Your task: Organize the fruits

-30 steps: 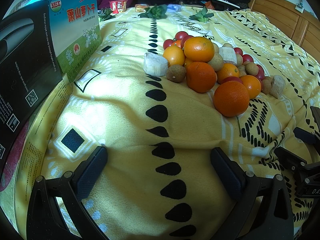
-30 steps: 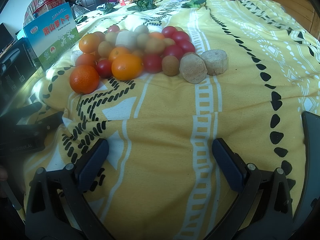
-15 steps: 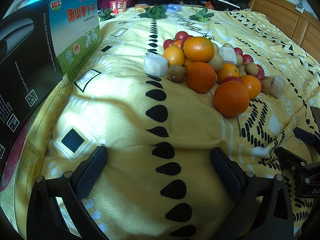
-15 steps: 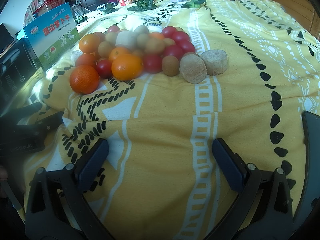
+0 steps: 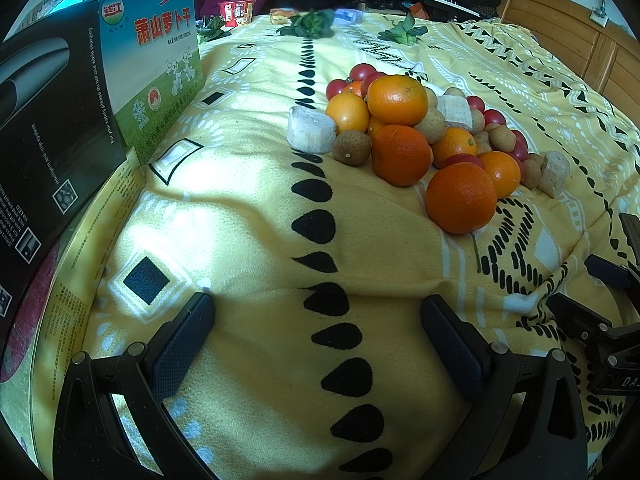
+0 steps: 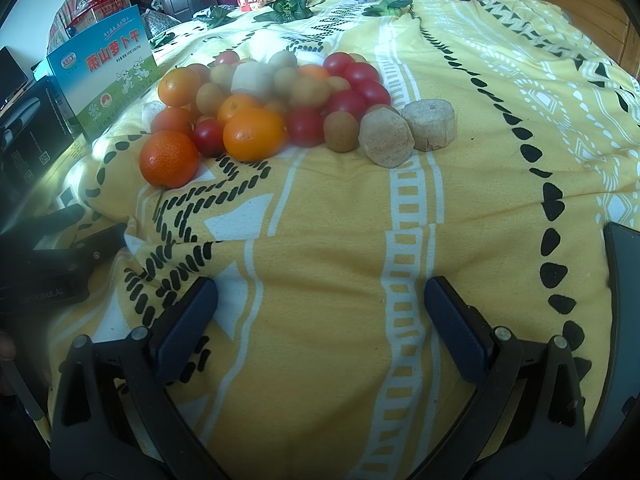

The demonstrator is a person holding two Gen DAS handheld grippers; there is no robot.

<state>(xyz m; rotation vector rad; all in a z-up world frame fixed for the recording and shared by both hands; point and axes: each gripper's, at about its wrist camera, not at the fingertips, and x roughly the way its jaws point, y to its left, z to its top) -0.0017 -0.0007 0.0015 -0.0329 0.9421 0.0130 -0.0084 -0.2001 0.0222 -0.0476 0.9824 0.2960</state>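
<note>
A mixed pile of fruit lies on a yellow patterned blanket (image 5: 240, 208): oranges (image 5: 461, 197), red tomatoes (image 5: 362, 71), small brown round fruits (image 5: 352, 147) and pale cut chunks (image 5: 311, 131). In the right wrist view the same pile shows with an orange (image 6: 169, 158) at its near left and two tan chunks (image 6: 386, 141) at its right. My left gripper (image 5: 318, 340) is open and empty, low over the blanket, short of the pile. My right gripper (image 6: 320, 322) is open and empty, also short of the pile.
A green and blue printed box (image 5: 152, 56) and a black box (image 5: 44, 120) stand at the left edge. Green leafy vegetables (image 5: 310, 26), a red cup (image 5: 237, 11) and a seated person lie beyond the pile. A wooden headboard (image 5: 612, 56) is at the right.
</note>
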